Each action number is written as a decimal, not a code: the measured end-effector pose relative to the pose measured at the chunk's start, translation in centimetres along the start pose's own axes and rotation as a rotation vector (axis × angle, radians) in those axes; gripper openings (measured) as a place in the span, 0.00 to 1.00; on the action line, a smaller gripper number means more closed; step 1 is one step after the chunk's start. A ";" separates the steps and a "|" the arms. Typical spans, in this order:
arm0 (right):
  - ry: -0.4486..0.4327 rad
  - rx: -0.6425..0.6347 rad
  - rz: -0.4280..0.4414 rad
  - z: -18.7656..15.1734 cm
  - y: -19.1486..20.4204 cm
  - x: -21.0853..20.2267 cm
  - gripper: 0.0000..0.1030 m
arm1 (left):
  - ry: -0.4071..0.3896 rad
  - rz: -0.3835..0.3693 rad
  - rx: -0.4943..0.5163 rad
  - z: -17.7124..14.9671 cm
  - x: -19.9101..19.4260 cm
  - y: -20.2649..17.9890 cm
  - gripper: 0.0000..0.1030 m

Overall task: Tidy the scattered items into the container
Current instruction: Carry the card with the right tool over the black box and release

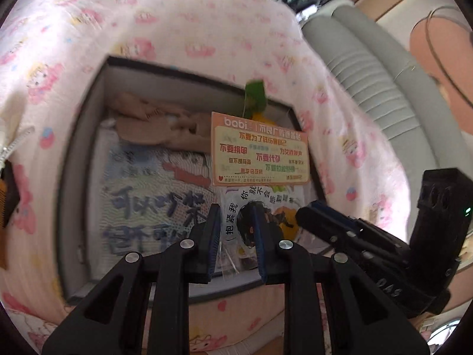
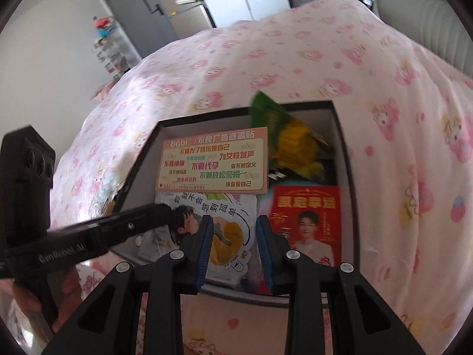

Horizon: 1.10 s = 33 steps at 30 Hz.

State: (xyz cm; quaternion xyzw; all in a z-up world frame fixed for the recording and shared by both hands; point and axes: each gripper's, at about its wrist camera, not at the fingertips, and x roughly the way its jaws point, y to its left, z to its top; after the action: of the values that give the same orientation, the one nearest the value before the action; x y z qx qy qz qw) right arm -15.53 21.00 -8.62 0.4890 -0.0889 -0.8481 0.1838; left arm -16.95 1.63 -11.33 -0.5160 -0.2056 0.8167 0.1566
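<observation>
Pink cartoon-print bedsheet surrounds dark-rimmed open box; orange sticker card lies inside, dead ahead upper-centre, long axis horizontal. Left gripper and right gripper both parted, empty; left nearer.

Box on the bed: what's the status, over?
Both hand-held grippers open, empty: left, right. Box holds cards, orange sticker sheet on top. Nothing in the way.

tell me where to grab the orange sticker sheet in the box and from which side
Grip the orange sticker sheet by its near long edge, coming from above and from the front of the box. It is thin and flat, lying on top of the other papers, and that edge overhangs the white cartoon card. One jaw might slip under it there. The far edge sits near the box wall, which looks tighter.
</observation>
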 end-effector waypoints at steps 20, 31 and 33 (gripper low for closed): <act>0.006 0.024 -0.093 -1.5 -2.6 2.3 0.24 | 0.108 0.186 -0.043 -1.9 4.8 -0.2 0.22; -0.049 0.150 -0.153 -0.7 -5.6 0.8 0.24 | 0.162 0.151 -0.060 -2.6 6.1 -0.7 0.23; -0.040 0.149 -0.152 -0.7 -5.5 1.1 0.24 | 0.189 0.112 -0.044 -3.0 6.7 -1.7 0.23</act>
State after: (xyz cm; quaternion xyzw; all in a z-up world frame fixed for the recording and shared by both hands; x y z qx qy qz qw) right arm -16.62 25.66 -11.68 0.4894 -0.1179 -0.8603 0.0801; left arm -16.91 6.77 -16.81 -0.6045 -0.1786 0.7672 0.1182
